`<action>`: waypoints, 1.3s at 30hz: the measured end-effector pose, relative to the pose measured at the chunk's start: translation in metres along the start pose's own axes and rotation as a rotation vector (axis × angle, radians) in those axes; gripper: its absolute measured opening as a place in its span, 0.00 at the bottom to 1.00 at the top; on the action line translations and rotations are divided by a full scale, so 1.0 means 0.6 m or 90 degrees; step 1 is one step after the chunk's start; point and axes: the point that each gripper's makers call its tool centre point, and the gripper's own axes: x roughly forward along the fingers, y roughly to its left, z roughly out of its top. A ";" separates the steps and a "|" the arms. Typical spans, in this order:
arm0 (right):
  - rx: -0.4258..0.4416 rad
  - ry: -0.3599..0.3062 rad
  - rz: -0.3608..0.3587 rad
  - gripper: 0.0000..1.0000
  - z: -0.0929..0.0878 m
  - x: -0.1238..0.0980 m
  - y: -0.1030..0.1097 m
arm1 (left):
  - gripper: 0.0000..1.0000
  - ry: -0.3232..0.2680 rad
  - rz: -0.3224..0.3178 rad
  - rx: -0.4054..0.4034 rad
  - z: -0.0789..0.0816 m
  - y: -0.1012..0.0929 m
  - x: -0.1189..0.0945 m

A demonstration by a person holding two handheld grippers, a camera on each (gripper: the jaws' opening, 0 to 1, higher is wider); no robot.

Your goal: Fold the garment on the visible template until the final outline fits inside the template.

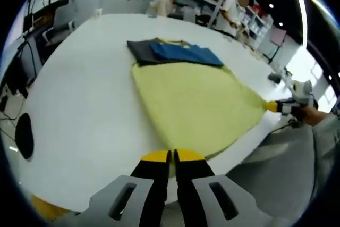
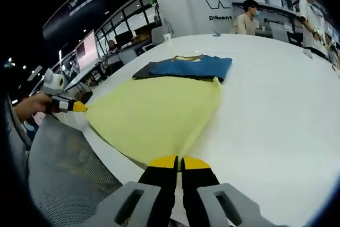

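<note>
White surface (image 1: 79, 104) at mid-frame carries the yellow garment (image 1: 196, 104), both tools, left (image 1: 172, 158) and right (image 2: 179, 161), clamped tight on its near hem corners, apparently to pull it flat for folding

The garment (image 1: 196, 104) lay spread on the desk (image 1: 85, 104), its far part folded over itself and its near hem hanging at the desk's edge. The left gripper (image 1: 172, 156) held one near corner, the right gripper (image 2: 179, 159) the other. Two people (image 1: 170, 2) stood behind the desk.
</note>
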 end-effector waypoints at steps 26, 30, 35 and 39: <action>0.118 -0.036 0.016 0.00 0.009 -0.040 0.037 | 0.00 -0.098 0.073 -0.063 0.018 0.002 -0.061; 0.119 -0.067 0.010 0.00 0.046 -0.040 0.033 | 0.00 -0.142 0.105 -0.019 0.053 0.011 -0.058; 0.093 -0.076 0.008 0.00 0.067 -0.026 0.009 | 0.00 -0.203 0.121 -0.013 0.097 0.013 -0.053; 0.096 -0.105 0.002 0.00 0.101 -0.019 -0.009 | 0.00 -0.212 0.114 -0.005 0.119 0.021 -0.038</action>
